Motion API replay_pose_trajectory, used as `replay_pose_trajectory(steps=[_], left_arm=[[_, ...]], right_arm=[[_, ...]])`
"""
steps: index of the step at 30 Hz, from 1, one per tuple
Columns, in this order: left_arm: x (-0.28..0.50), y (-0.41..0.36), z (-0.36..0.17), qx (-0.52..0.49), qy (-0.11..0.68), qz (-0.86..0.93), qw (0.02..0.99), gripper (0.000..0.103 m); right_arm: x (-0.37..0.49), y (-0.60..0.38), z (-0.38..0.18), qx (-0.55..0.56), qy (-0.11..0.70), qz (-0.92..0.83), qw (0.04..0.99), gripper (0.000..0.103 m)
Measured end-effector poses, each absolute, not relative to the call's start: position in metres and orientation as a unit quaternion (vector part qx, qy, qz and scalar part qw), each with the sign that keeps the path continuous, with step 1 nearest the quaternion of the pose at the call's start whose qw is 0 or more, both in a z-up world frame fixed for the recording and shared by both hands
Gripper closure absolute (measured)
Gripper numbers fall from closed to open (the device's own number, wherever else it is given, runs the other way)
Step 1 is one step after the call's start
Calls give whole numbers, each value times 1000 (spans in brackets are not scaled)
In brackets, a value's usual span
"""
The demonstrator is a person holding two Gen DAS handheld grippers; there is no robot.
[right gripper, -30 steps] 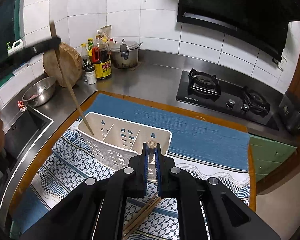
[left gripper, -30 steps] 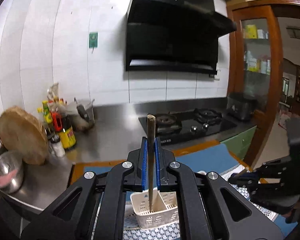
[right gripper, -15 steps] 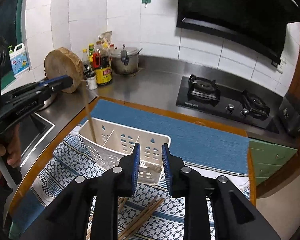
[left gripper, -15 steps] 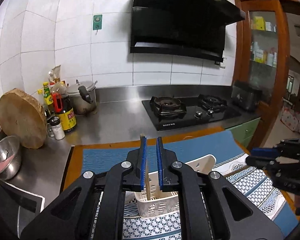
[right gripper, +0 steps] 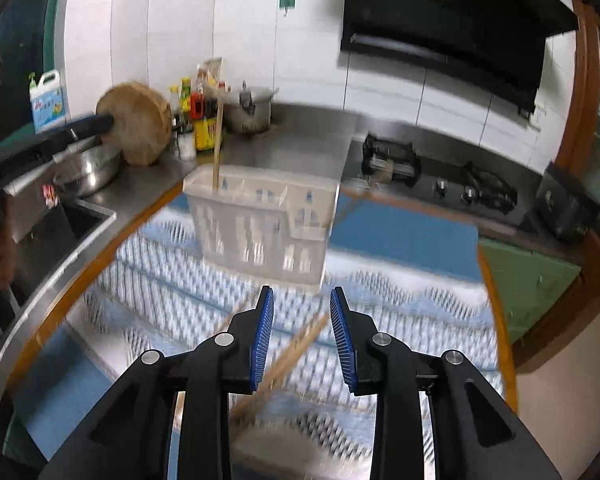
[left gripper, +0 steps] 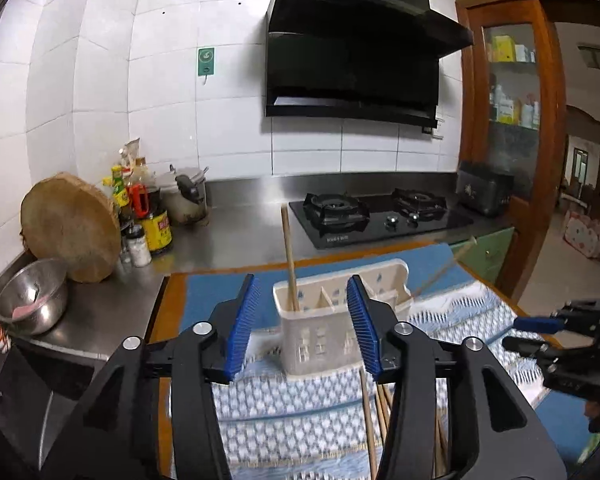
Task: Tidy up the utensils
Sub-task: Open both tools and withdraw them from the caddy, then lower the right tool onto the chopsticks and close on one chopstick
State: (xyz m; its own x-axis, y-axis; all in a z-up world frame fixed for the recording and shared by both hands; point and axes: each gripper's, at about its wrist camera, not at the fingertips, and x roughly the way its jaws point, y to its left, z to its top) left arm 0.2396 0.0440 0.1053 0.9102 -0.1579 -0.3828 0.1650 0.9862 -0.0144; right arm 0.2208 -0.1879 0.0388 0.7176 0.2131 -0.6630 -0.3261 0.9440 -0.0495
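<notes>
A white slotted utensil caddy (left gripper: 332, 316) stands on the patterned mat; it also shows in the right wrist view (right gripper: 260, 228). One wooden chopstick (left gripper: 290, 256) stands upright in its left end compartment, also seen from the right wrist (right gripper: 217, 140). A second chopstick (left gripper: 444, 268) leans out of its right end. My left gripper (left gripper: 306, 326) is open and empty, just in front of the caddy. My right gripper (right gripper: 302, 338) is open and empty above several loose chopsticks (right gripper: 284, 360) lying on the mat. Loose chopsticks (left gripper: 370, 416) also lie before the caddy.
A blue mat (right gripper: 400, 236) and a patterned cloth (left gripper: 292, 408) cover the counter. A sink (right gripper: 56, 232), a steel bowl (left gripper: 32, 296), a round wooden board (left gripper: 70, 228), sauce bottles (left gripper: 148, 220) and a pot (left gripper: 184, 200) stand left. A gas hob (left gripper: 380, 216) is behind.
Both grippers opened and let go of their chopsticks, which now stand in the caddy. Both grippers drew back; the right one dropped toward the loose chopsticks on the mat.
</notes>
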Motion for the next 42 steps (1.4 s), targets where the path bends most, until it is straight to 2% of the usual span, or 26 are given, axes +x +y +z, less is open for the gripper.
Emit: replay_pose_trajectory(steps=[6, 11, 14, 19, 26, 42], left_arm=[[197, 51, 75, 1, 198, -83, 977, 33], [170, 54, 53, 16, 196, -64, 978, 25], [159, 55, 44, 27, 194, -56, 979, 24], [146, 61, 31, 26, 197, -55, 979, 22], [139, 71, 18, 7, 205, -51, 977, 22], [137, 91, -3, -30, 220, -44, 974, 22]], right_arm=[[190, -181, -17, -51, 388, 143, 909, 74], [174, -166, -52, -27, 411, 137, 901, 74], [168, -159, -68, -17, 419, 127, 899, 74], [170, -165, -87, 26, 441, 114, 890, 82], [176, -164, -89, 46, 442, 100, 890, 88], [186, -149, -88, 61, 442, 101, 889, 89]])
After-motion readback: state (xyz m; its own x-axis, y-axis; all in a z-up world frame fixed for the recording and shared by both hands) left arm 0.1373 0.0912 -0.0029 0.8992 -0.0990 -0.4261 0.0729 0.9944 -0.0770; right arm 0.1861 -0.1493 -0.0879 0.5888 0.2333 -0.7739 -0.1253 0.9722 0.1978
